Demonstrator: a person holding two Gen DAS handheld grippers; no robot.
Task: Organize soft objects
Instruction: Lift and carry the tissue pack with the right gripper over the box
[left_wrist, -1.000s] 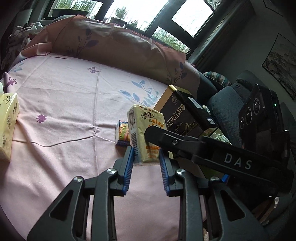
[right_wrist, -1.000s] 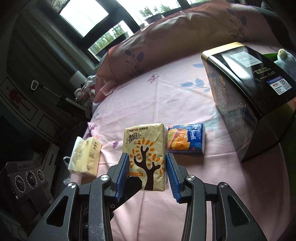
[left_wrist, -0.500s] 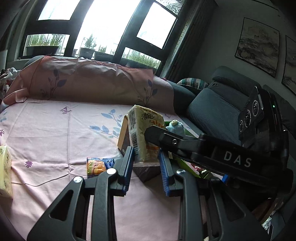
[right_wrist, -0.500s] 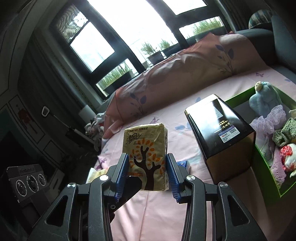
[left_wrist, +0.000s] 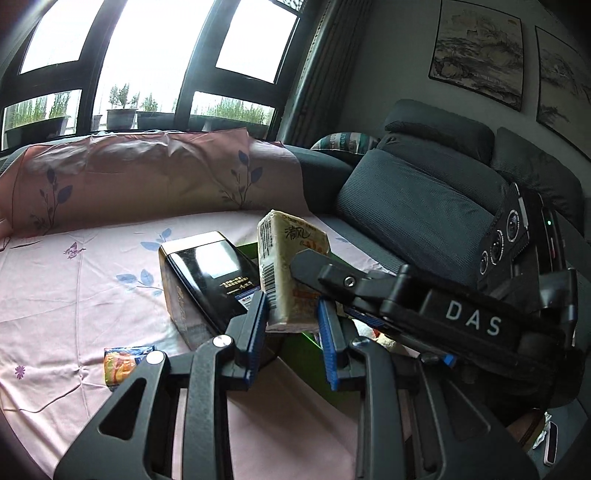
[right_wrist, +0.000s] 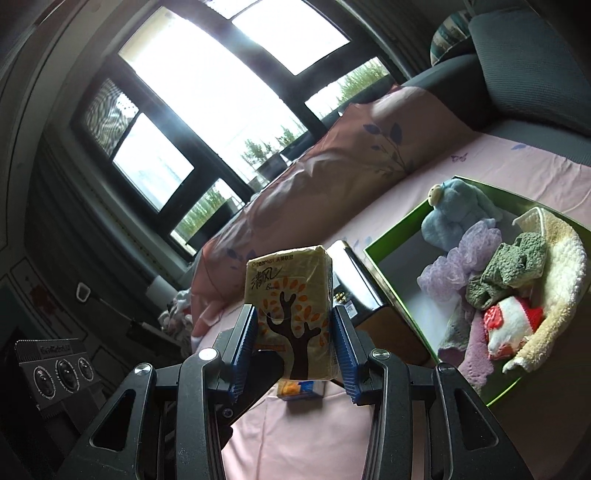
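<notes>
Both my left gripper (left_wrist: 291, 325) and right gripper (right_wrist: 293, 343) clamp the upright tissue pack (right_wrist: 291, 310) aloft, with the green box (right_wrist: 391, 273) lying low to my right.

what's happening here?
A person holds one yellow tissue pack with both grippers, the left gripper and right gripper clamped on it from different sides. The pack is off the pink sheet, near the green box that already holds plush toys and knits. A small orange packet lies on the sheet.
</notes>
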